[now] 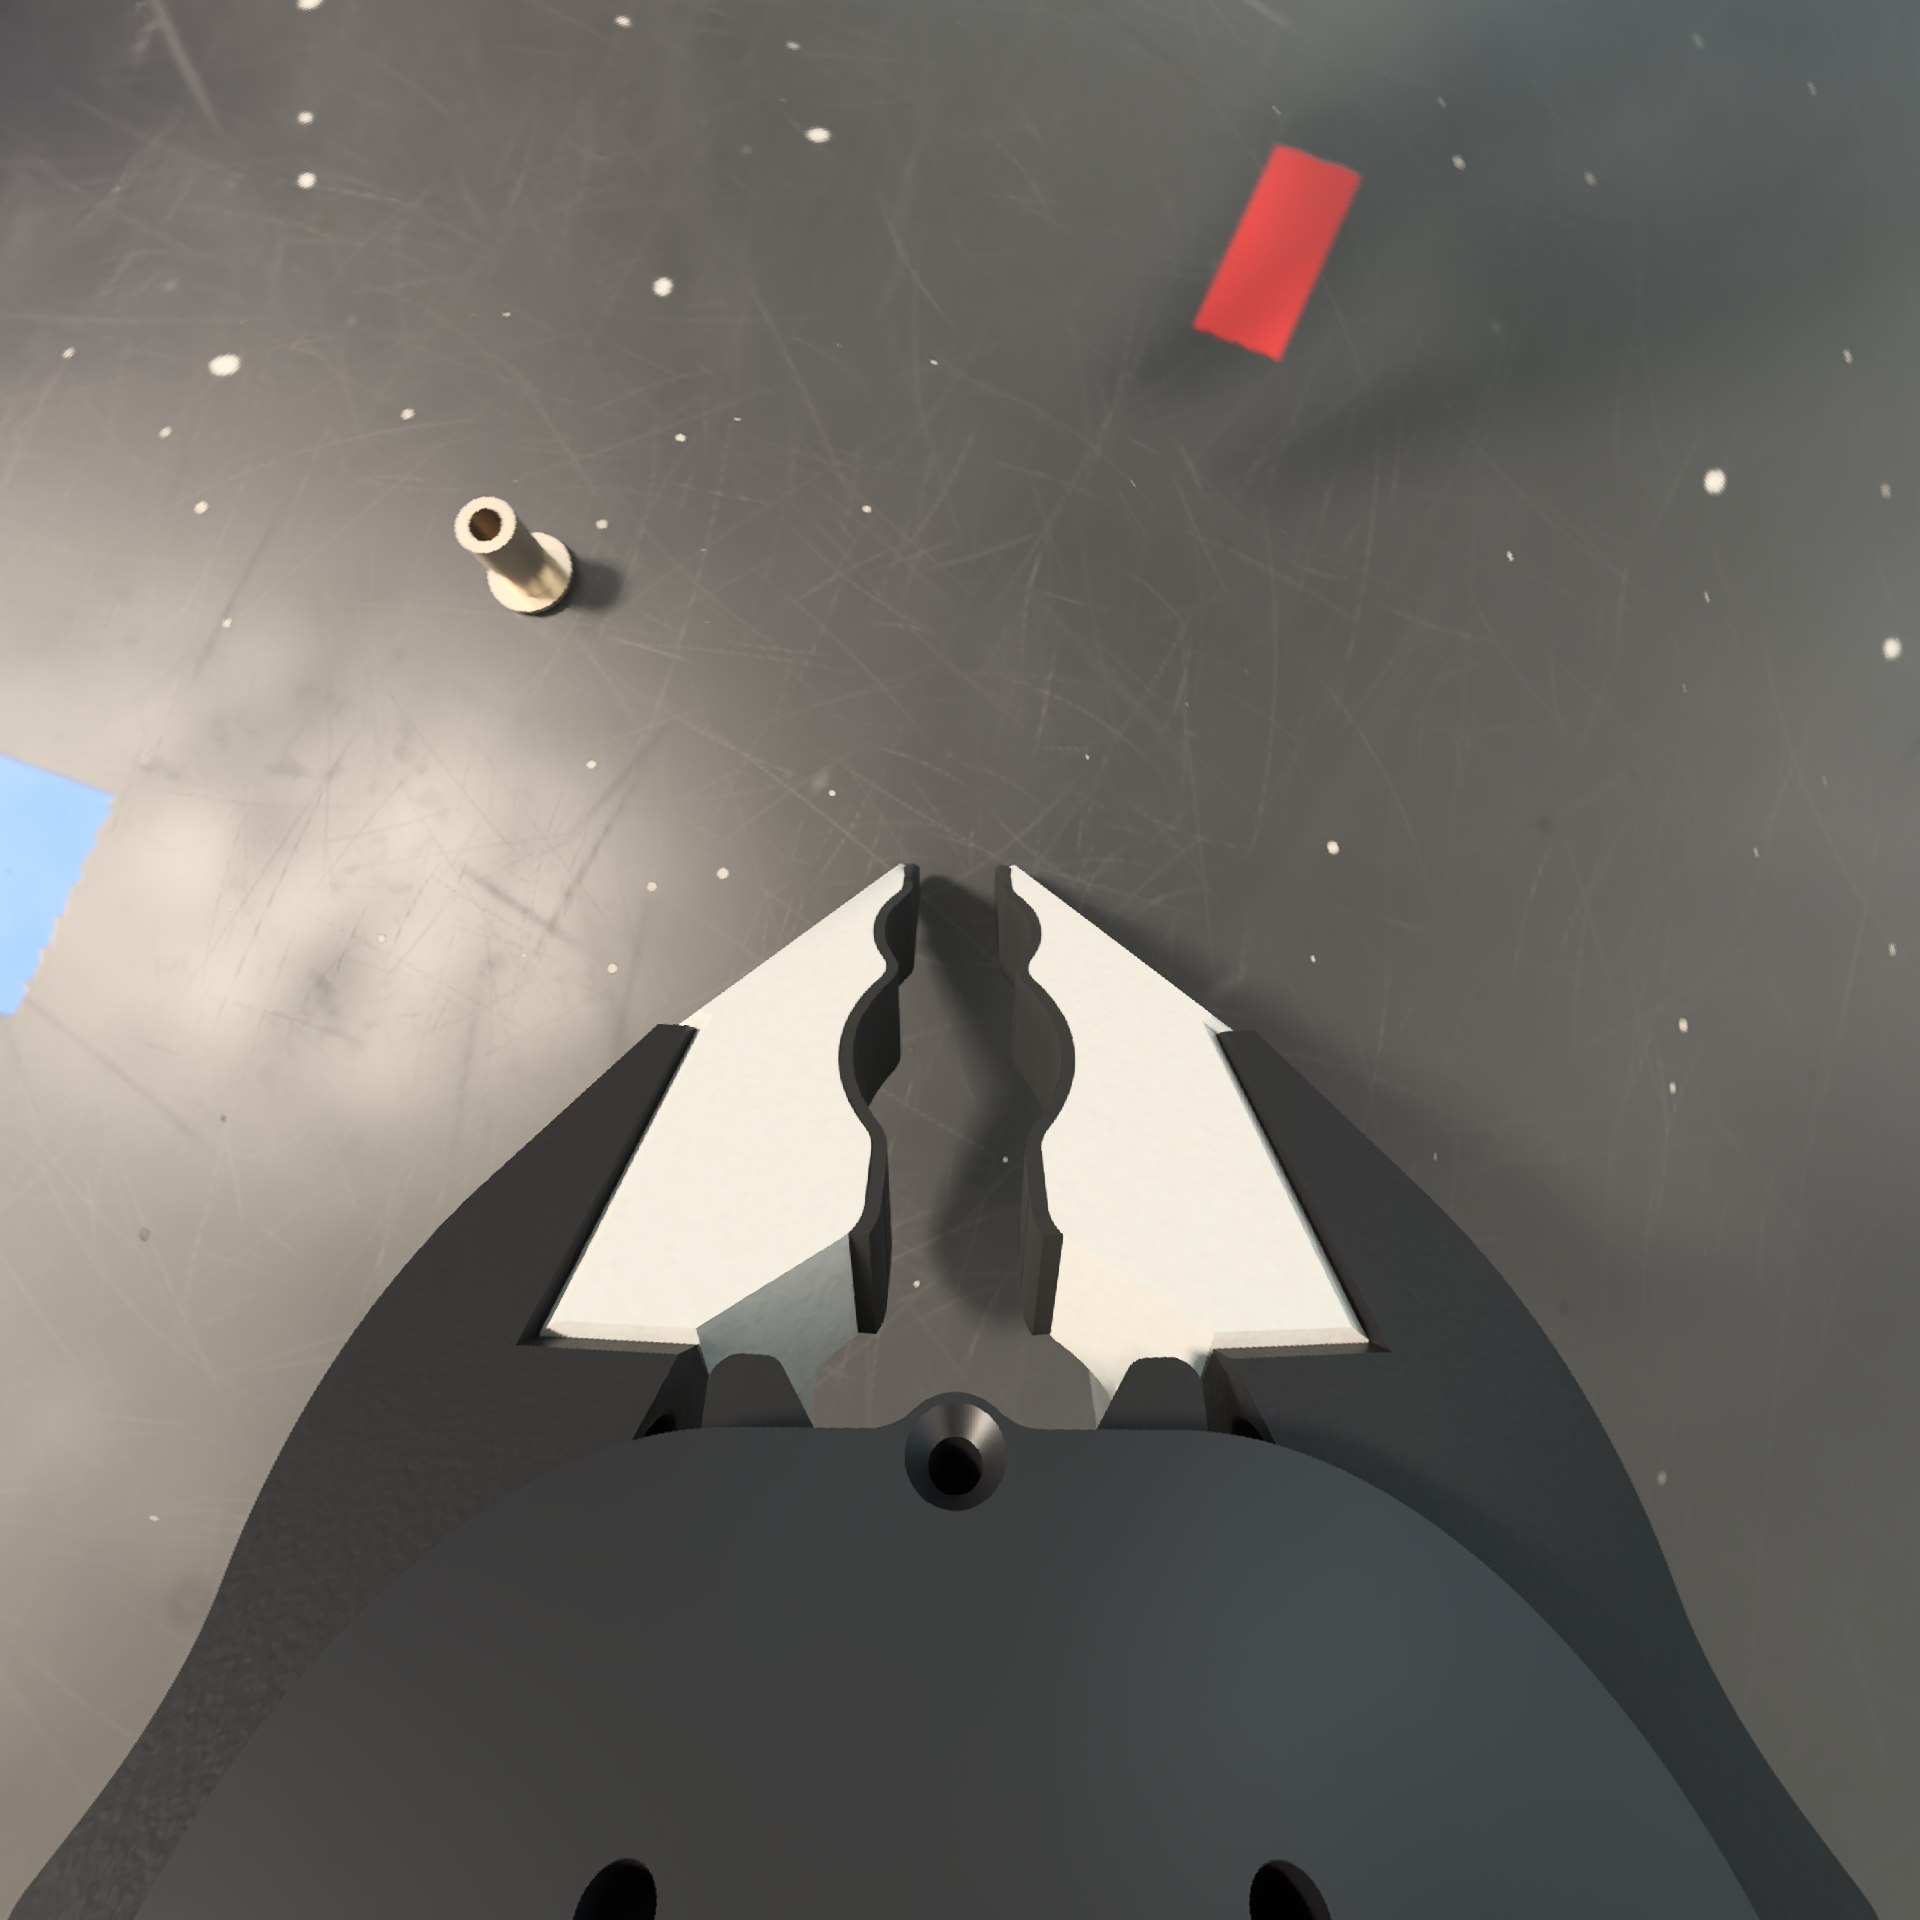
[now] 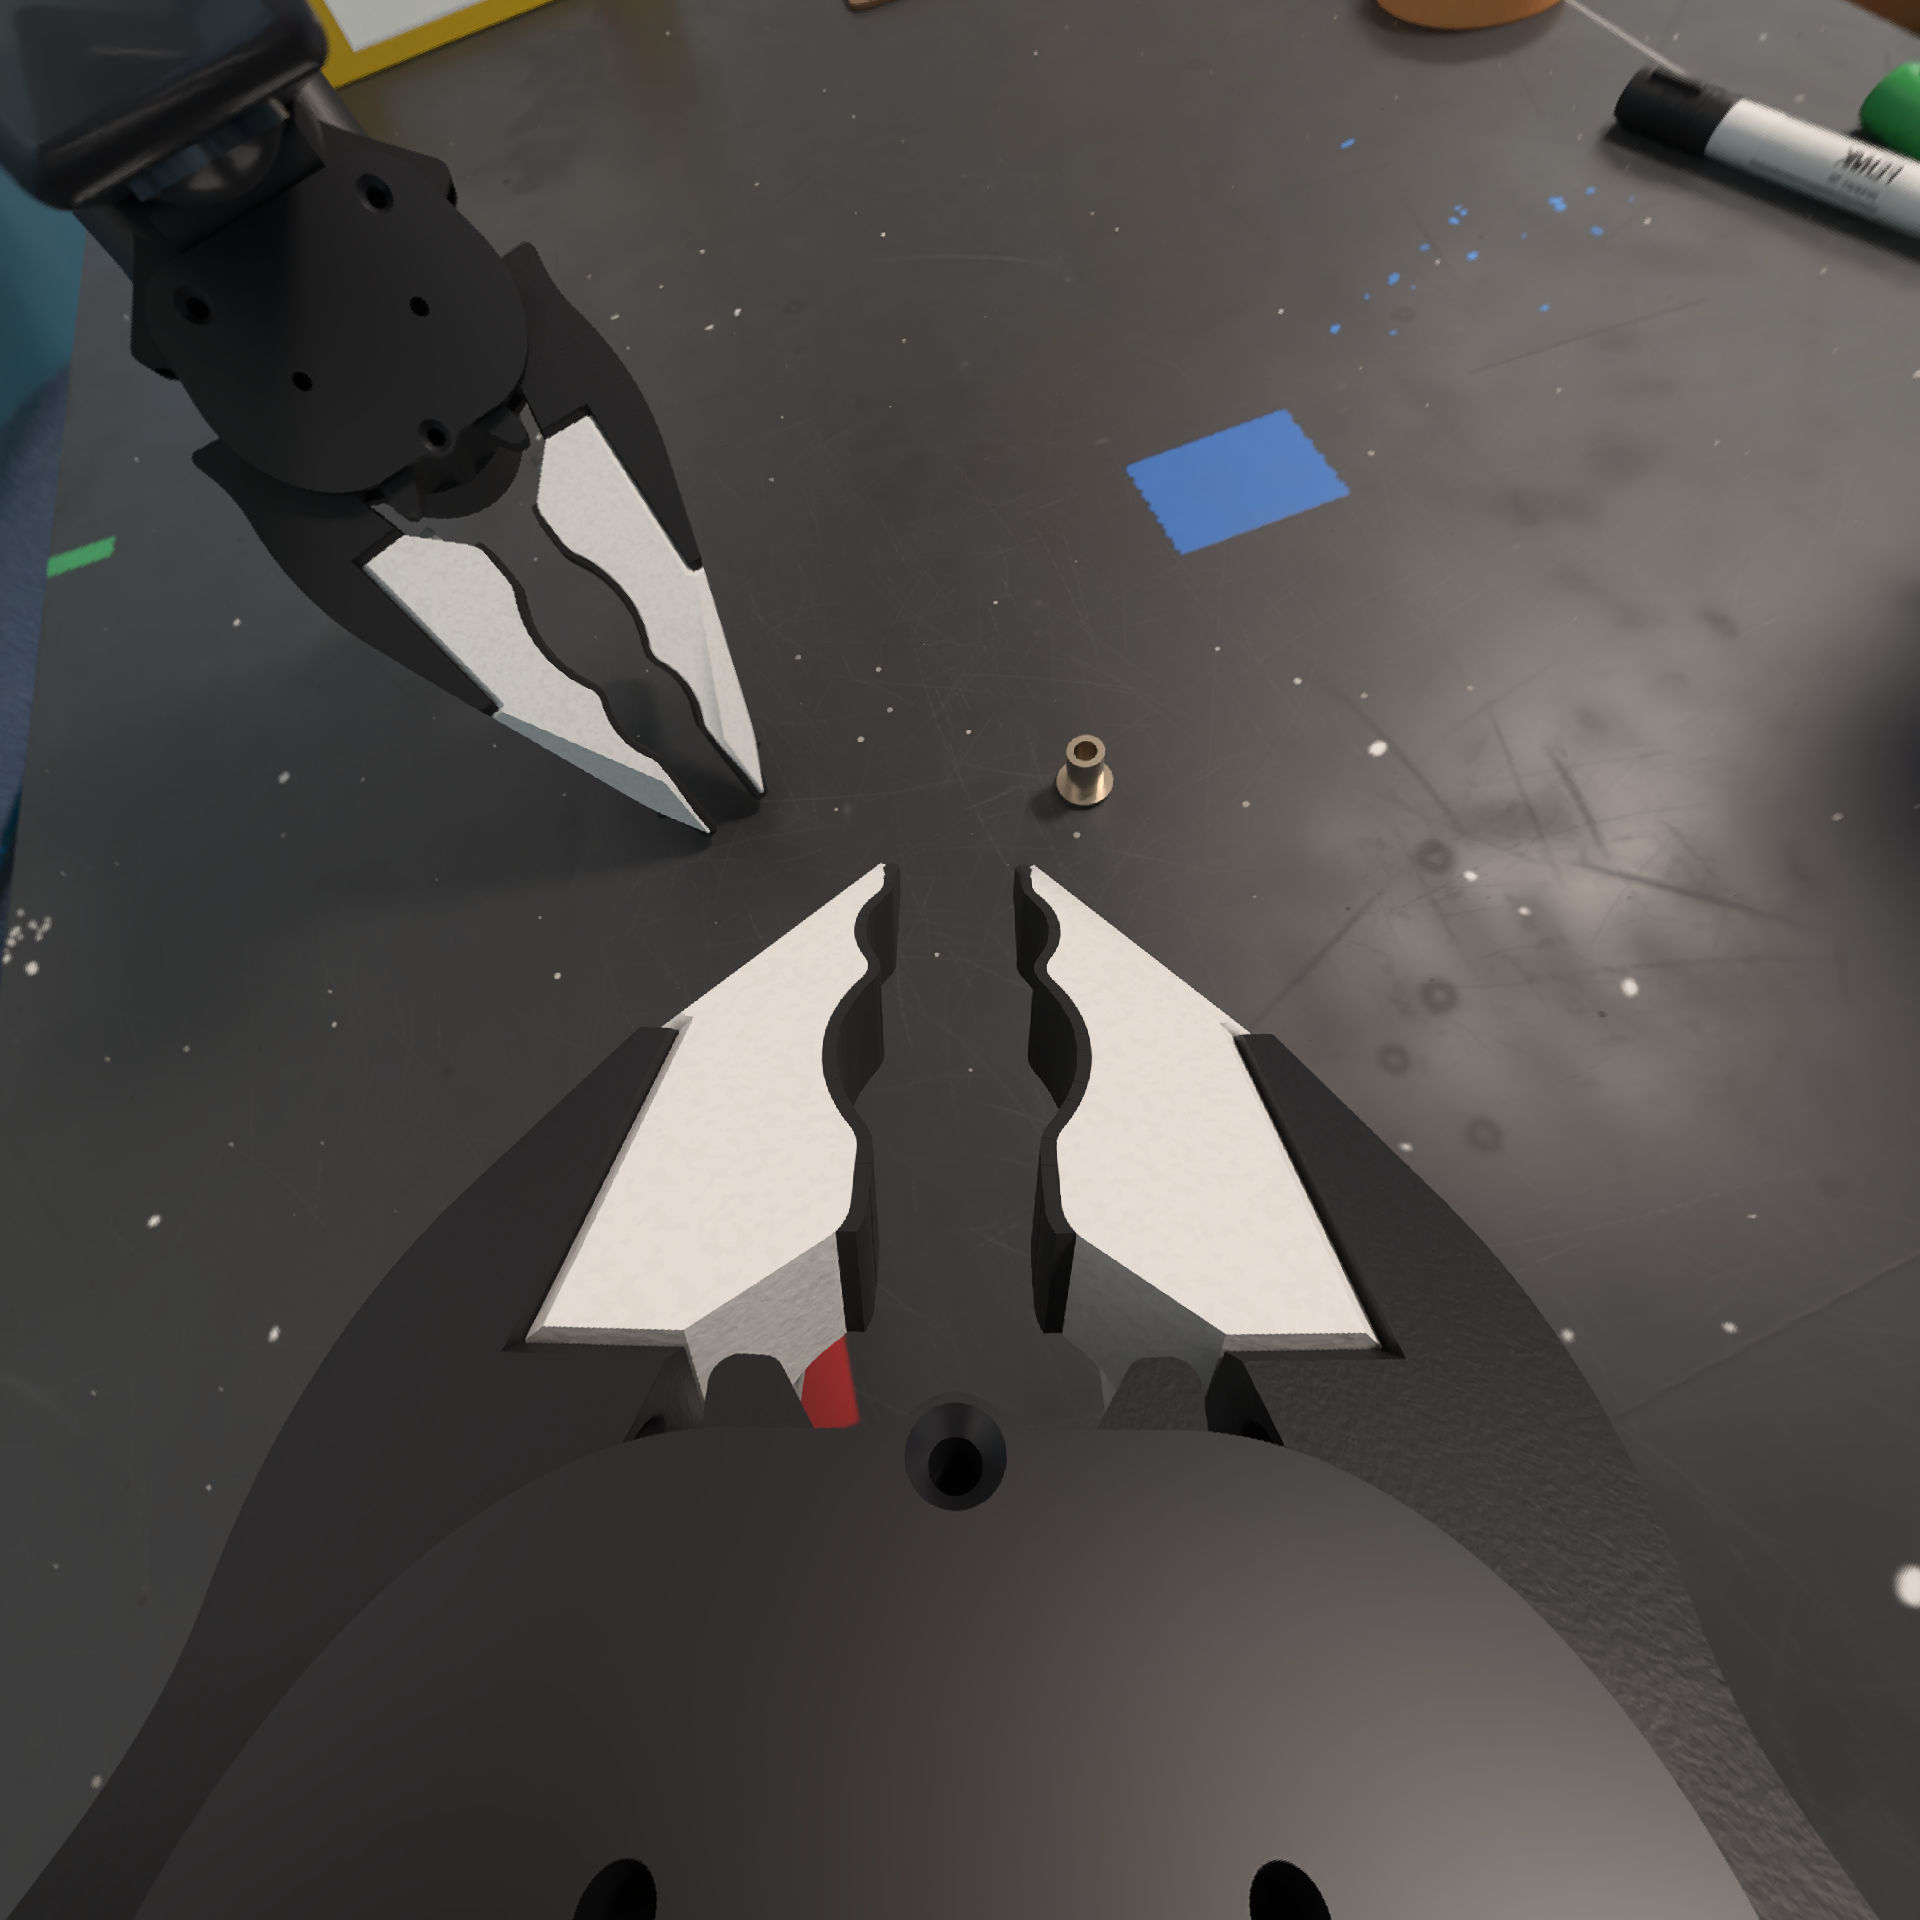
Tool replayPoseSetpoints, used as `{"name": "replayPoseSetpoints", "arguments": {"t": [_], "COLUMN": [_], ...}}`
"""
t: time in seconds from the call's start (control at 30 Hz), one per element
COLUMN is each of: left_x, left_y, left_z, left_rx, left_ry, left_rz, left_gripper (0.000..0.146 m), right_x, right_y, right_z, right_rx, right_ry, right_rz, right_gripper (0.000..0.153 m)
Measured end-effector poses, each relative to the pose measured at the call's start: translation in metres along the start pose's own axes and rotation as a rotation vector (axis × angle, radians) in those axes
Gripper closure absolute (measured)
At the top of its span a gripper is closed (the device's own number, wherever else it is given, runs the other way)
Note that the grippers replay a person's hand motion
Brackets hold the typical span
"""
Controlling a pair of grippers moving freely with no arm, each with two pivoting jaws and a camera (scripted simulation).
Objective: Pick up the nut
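Note:
The nut (image 1: pixel 514 558) is a small brass-coloured sleeve with a flange, standing flange-down on the dark table. In the left wrist view it lies ahead and well to the left of my left gripper (image 1: pixel 958 883), which is open with a narrow gap and empty. In the right wrist view the nut (image 2: pixel 1085 771) stands just ahead and slightly right of my right gripper (image 2: pixel 954 883), which is open and empty. The left gripper (image 2: pixel 736 810) also shows there at upper left, tips near the table, left of the nut.
A red tape patch (image 1: pixel 1276 252) and a blue tape patch (image 2: pixel 1236 480) lie on the scratched dark table (image 2: pixel 1455 1039). A black-capped marker (image 2: pixel 1766 145), a green object (image 2: pixel 1893 96), a yellow-edged board (image 2: pixel 416 31) and a green tape strip (image 2: pixel 81 557) sit near the edges.

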State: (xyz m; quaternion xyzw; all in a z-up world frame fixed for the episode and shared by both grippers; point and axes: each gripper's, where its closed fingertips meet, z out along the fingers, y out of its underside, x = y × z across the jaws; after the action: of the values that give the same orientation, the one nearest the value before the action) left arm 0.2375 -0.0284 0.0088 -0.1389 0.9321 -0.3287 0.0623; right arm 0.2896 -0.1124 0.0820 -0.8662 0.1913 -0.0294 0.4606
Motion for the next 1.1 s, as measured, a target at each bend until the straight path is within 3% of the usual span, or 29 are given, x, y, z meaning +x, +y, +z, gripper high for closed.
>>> {"name": "replayPoseSetpoints", "arguments": {"t": [0.1,0.37,0.53,0.73,0.87,1.1], "left_x": [0.005,0.024,0.017,-0.003,-0.029,-0.032], "left_y": [0.004,0.009,0.008,0.001,0.012,0.022], "left_z": [-0.004,-0.008,-0.009,-0.040,-0.054,-0.062], "left_rx": [-0.023,0.015,0.052,0.234,0.282,0.361], "left_ry": [0.043,0.175,0.138,-0.035,-0.194,-0.120], "left_rz": [0.080,0.203,0.153,0.010,-0.154,-0.279], "left_gripper": [0.139,0.139,0.118,0.107,0.106,0.131], "right_x": [-0.002,0.005,0.012,0.021,0.023,0.032], "right_y": [0.005,0.016,0.019,0.015,0.014,0.015], "right_z": [0.005,0.019,0.038,0.061,0.079,0.098], "right_rx": [0.000,-0.043,-0.108,-0.141,-0.174,-0.264], "right_ry": [-0.032,0.038,0.117,0.179,0.165,0.203], "right_rz": [0.051,0.088,0.077,0.100,0.135,0.112], "right_gripper": [0.129,0.127,0.120,0.123,0.122,0.124]}}
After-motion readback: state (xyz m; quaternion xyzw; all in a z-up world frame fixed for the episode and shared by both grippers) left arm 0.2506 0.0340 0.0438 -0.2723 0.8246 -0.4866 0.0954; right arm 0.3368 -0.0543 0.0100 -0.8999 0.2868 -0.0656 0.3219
